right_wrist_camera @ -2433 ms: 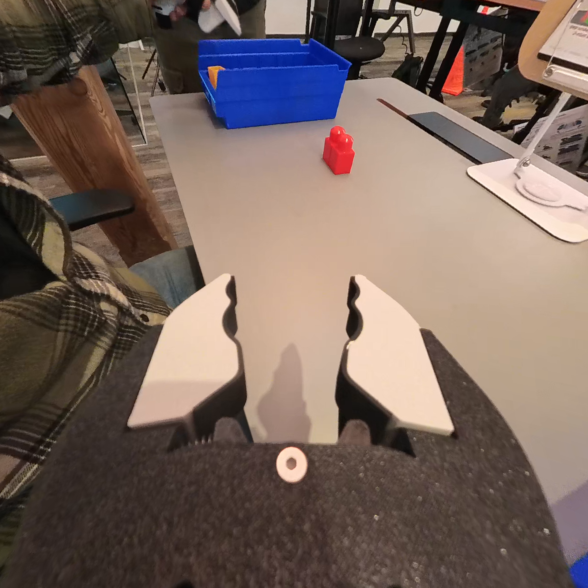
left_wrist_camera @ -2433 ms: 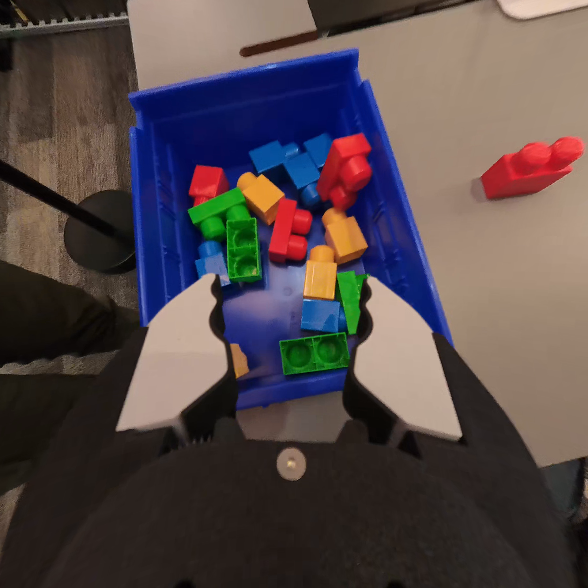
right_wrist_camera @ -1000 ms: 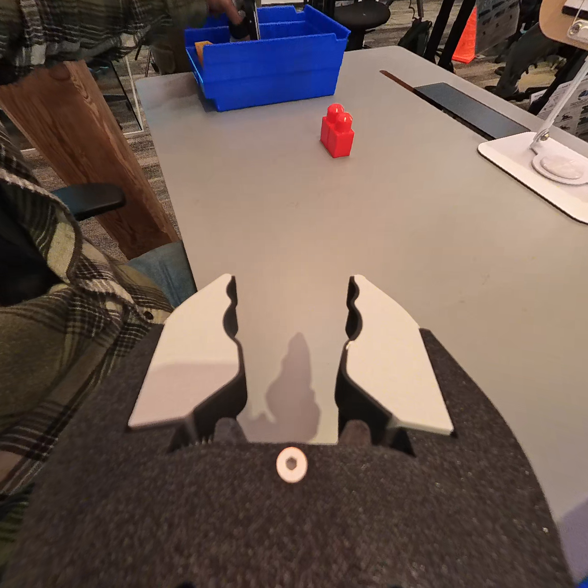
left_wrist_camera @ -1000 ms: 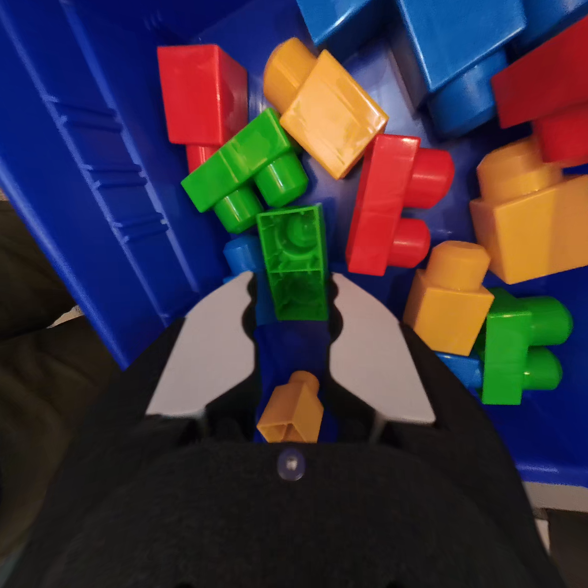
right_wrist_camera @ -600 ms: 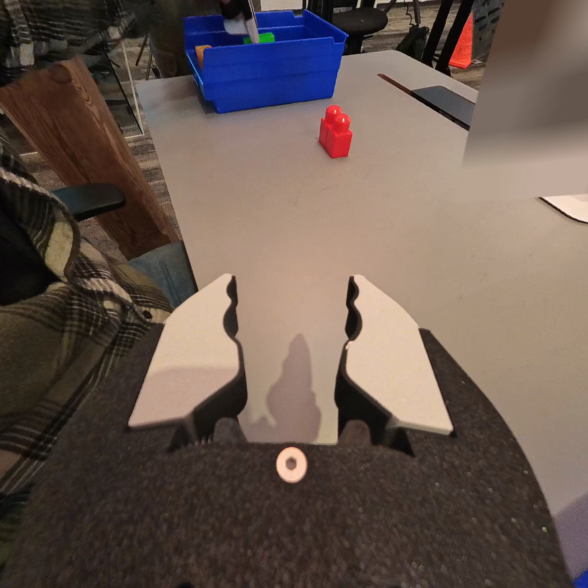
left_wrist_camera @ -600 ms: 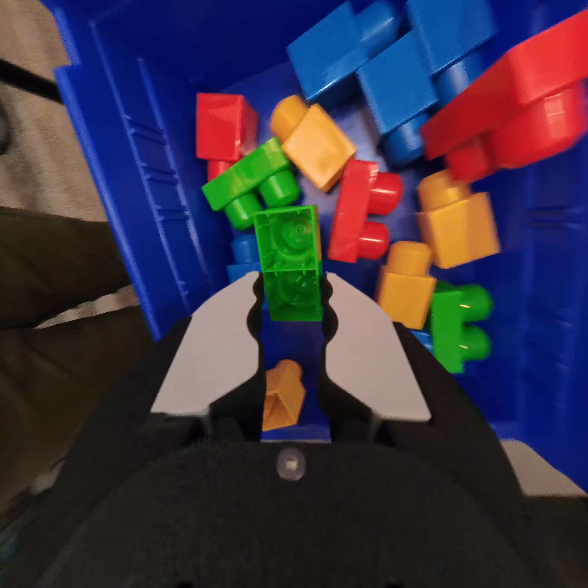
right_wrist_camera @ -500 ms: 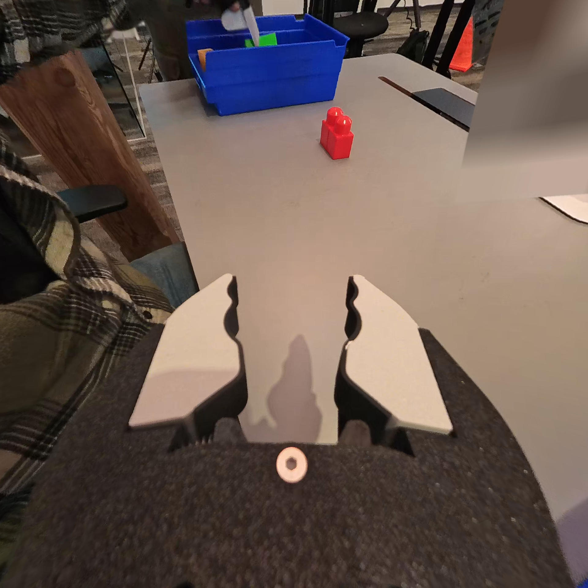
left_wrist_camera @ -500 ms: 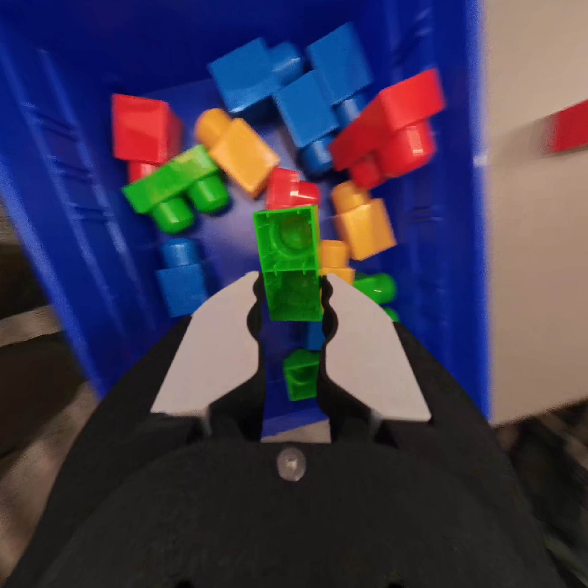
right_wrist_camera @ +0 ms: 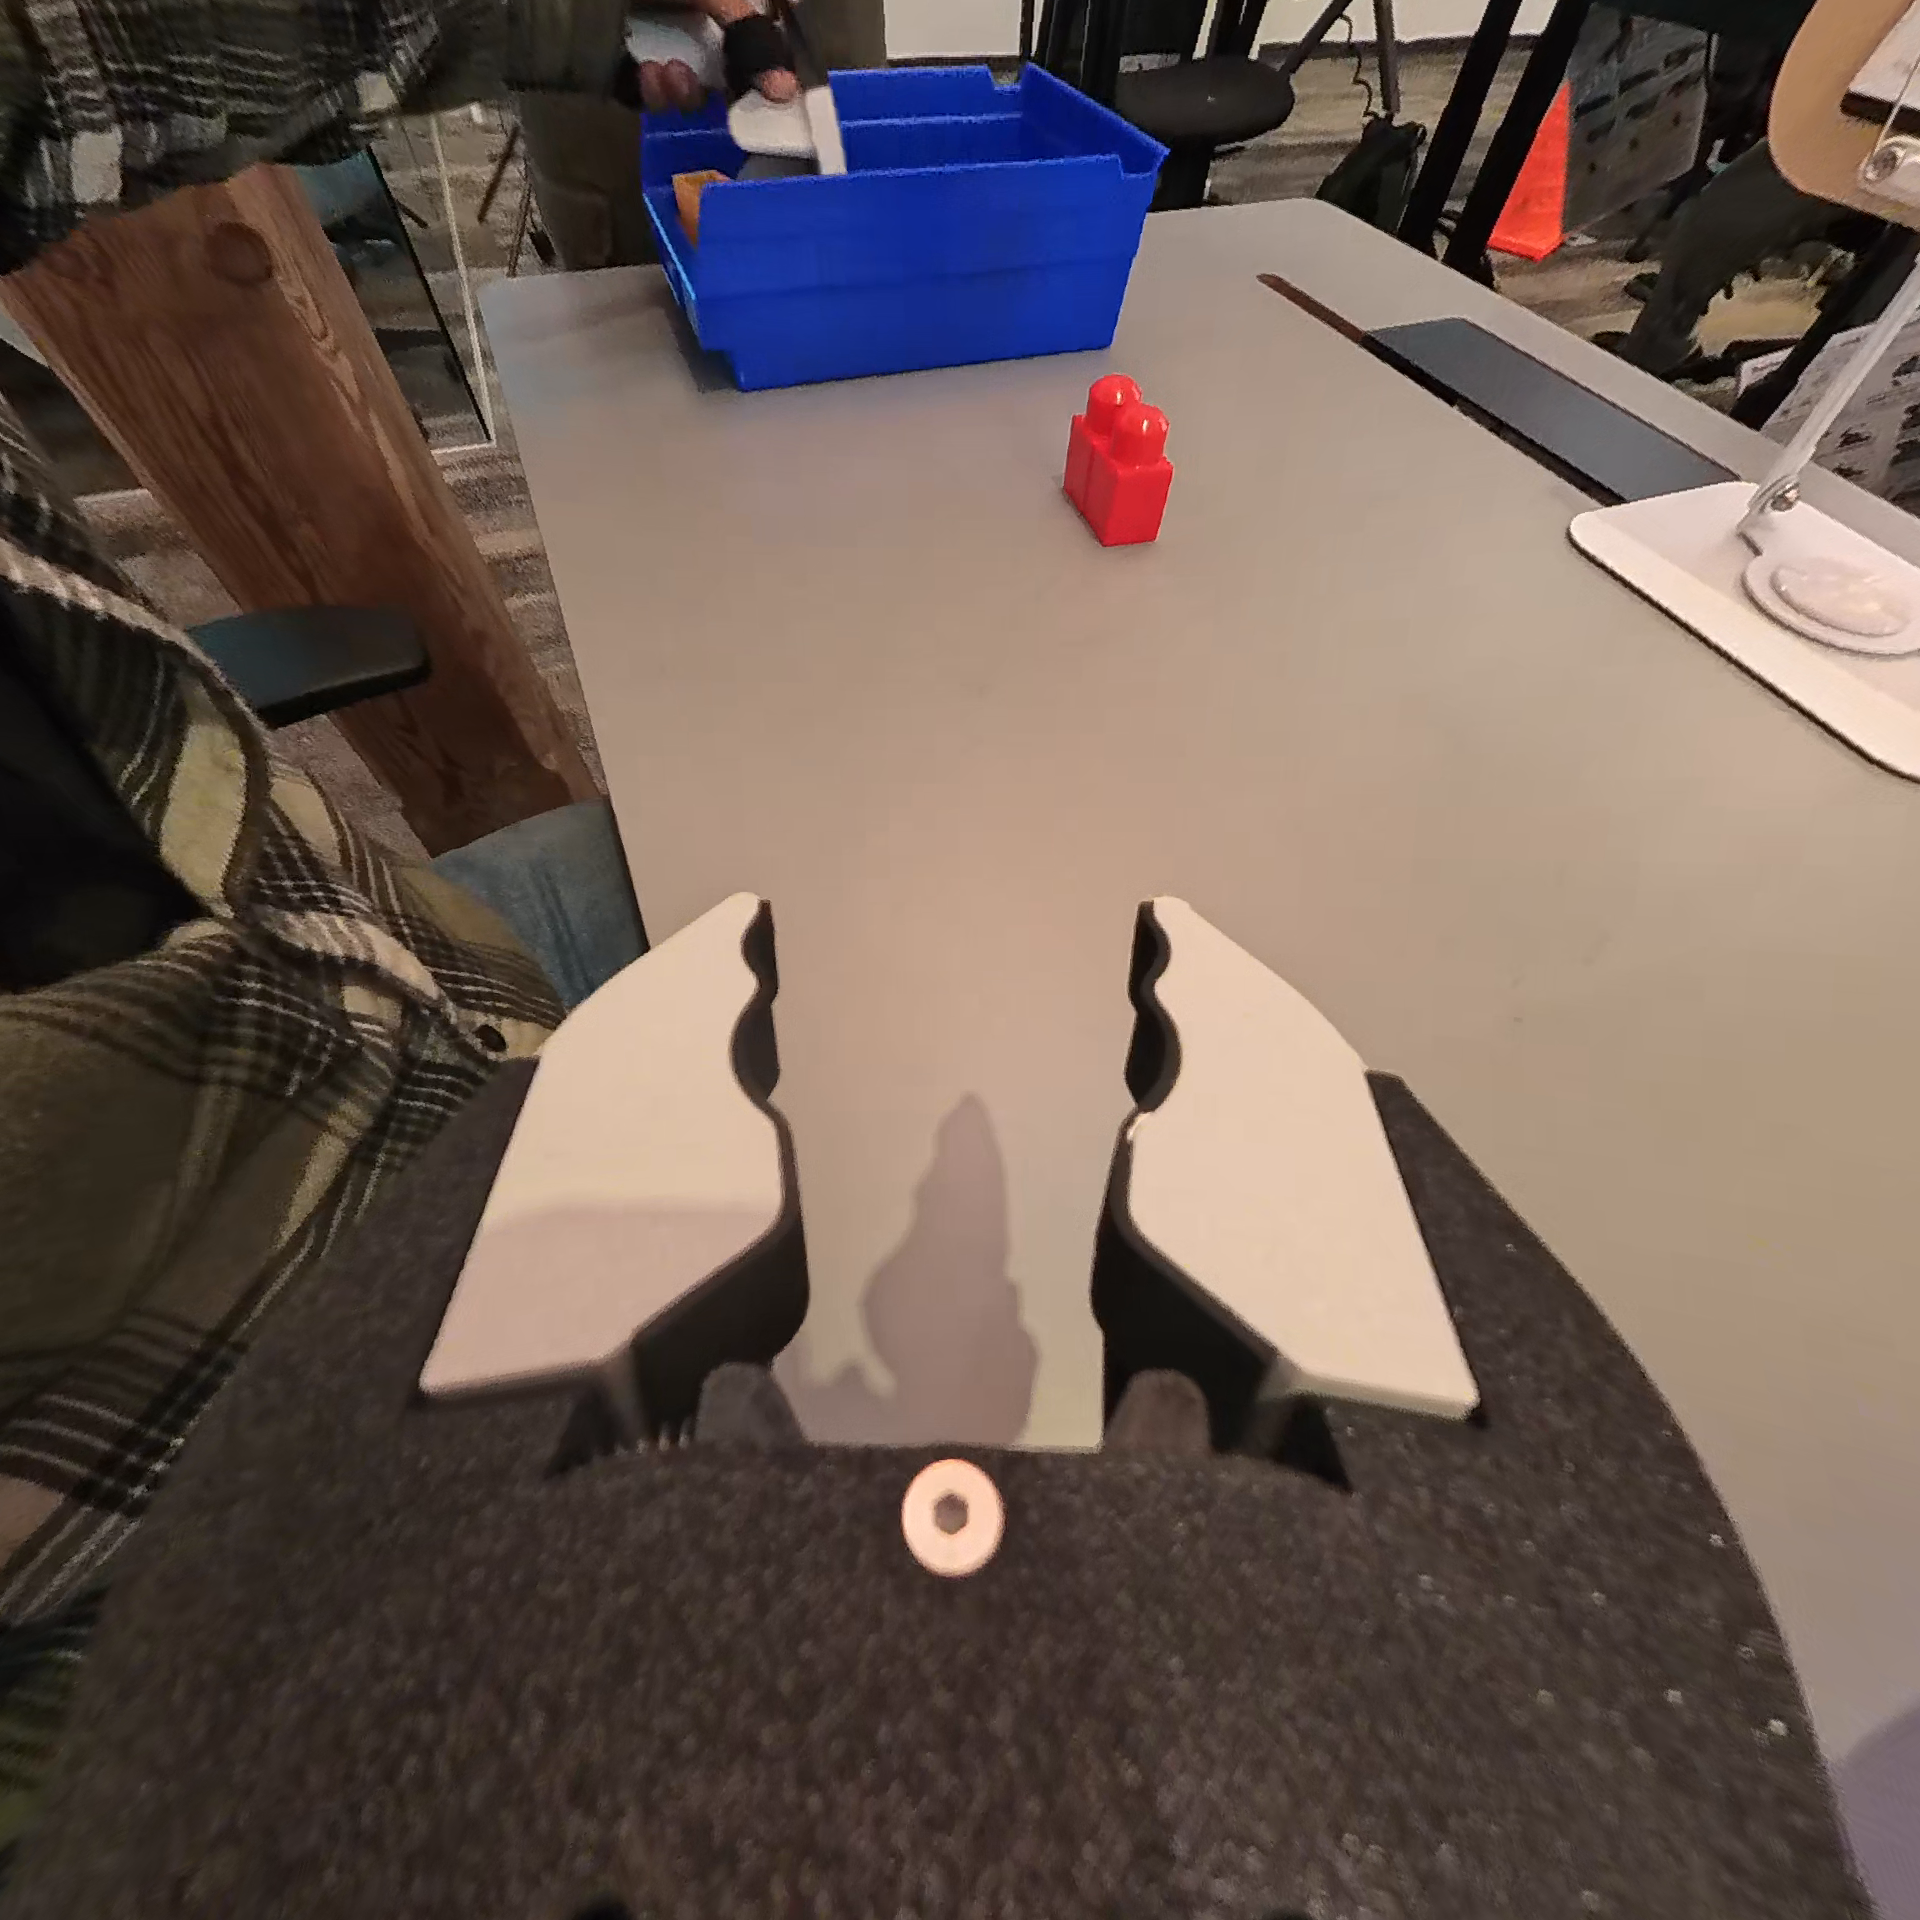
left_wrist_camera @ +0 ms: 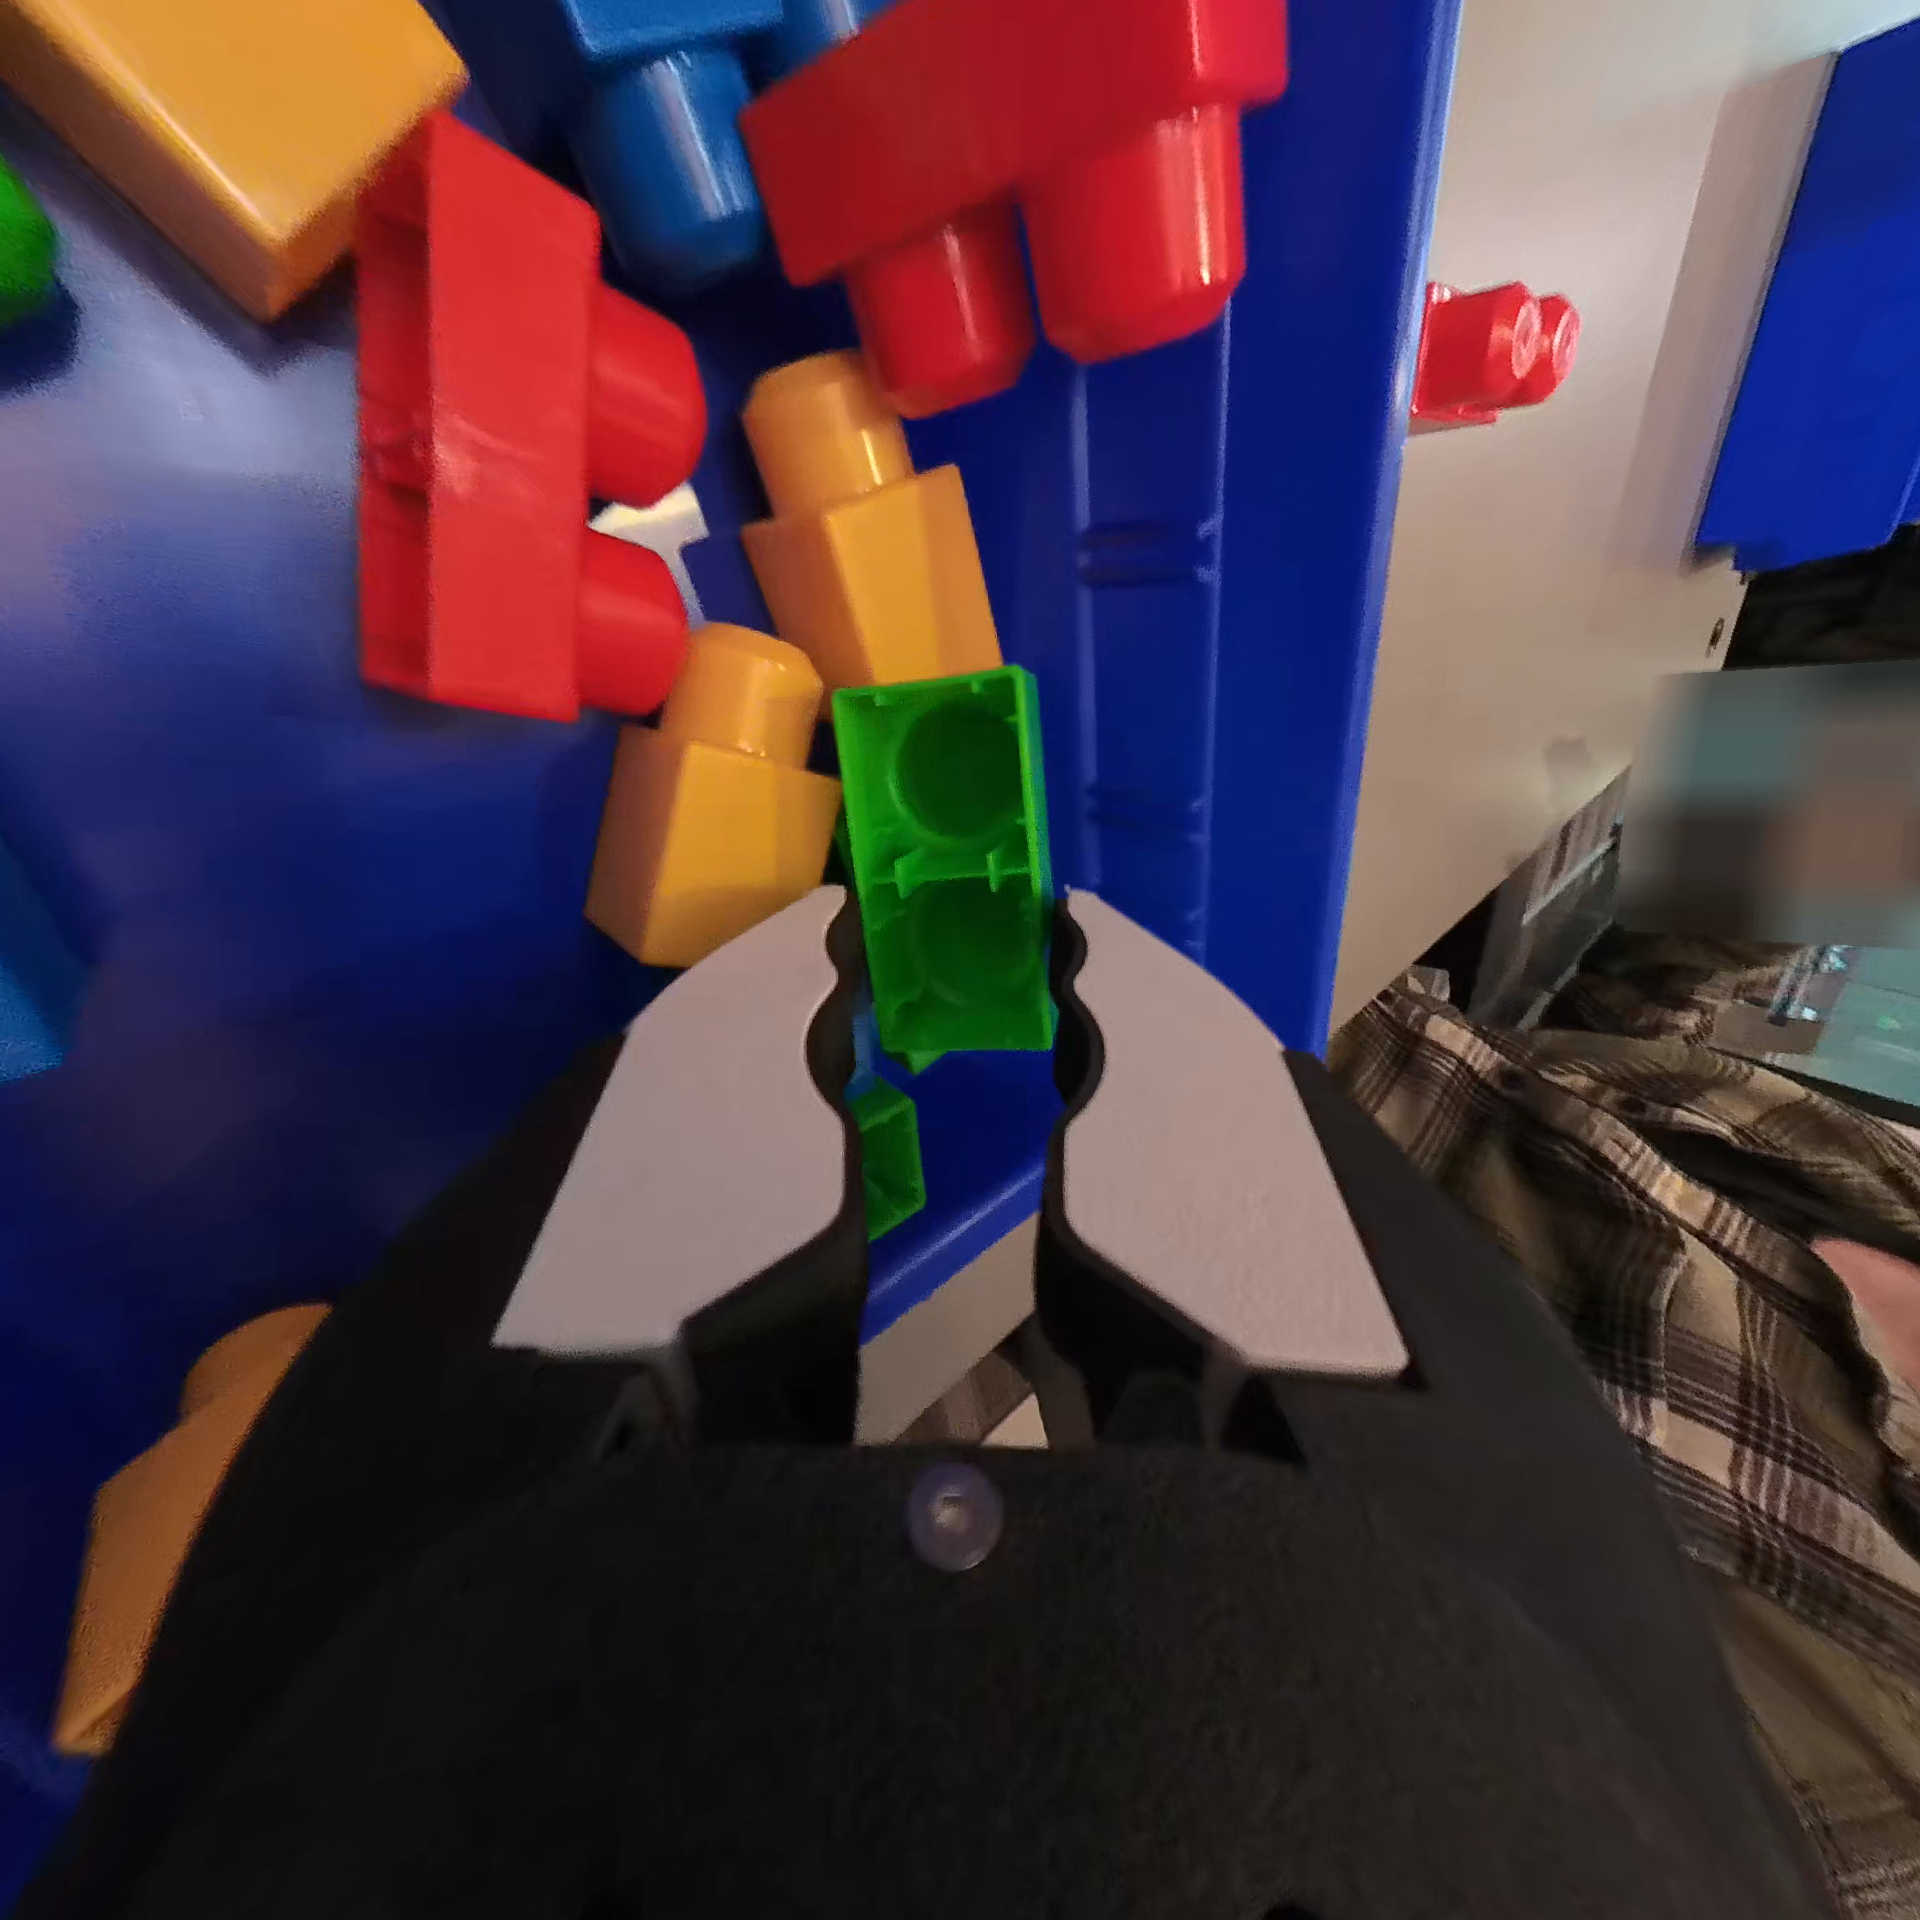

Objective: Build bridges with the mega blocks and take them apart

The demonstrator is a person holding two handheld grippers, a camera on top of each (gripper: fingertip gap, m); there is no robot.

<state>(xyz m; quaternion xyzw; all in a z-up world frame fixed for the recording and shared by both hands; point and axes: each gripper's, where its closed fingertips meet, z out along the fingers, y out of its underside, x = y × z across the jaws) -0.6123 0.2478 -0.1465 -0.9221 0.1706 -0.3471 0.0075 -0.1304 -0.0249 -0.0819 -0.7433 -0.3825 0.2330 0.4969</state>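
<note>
My left gripper (left_wrist_camera: pixel 951 940) is shut on a green two-stud block (left_wrist_camera: pixel 951 873), hollow underside facing the camera, held above the blue bin (left_wrist_camera: pixel 1153 644). The bin holds several loose red (left_wrist_camera: pixel 468 416), orange (left_wrist_camera: pixel 717 821), blue and green blocks. A red two-stud block stands on the grey table, seen past the bin wall in the left wrist view (left_wrist_camera: pixel 1486 348) and upright in the right wrist view (right_wrist_camera: pixel 1120 462). My right gripper (right_wrist_camera: pixel 951 987) is open and empty, low over the table's near end. The left gripper shows far off above the bin (right_wrist_camera: pixel 904 260) in the right wrist view.
A white stand base (right_wrist_camera: pixel 1756 613) sits at the table's right edge, with a dark flat panel (right_wrist_camera: pixel 1527 400) behind it. A wooden post (right_wrist_camera: pixel 281 457) and a black armrest (right_wrist_camera: pixel 312 660) stand left of the table. A person's plaid sleeve (right_wrist_camera: pixel 208 1091) is close on the left.
My left gripper went down into the bin, shut on the green block, lifted it and swung it toward the bin's right wall. The right gripper stayed open and almost still.
</note>
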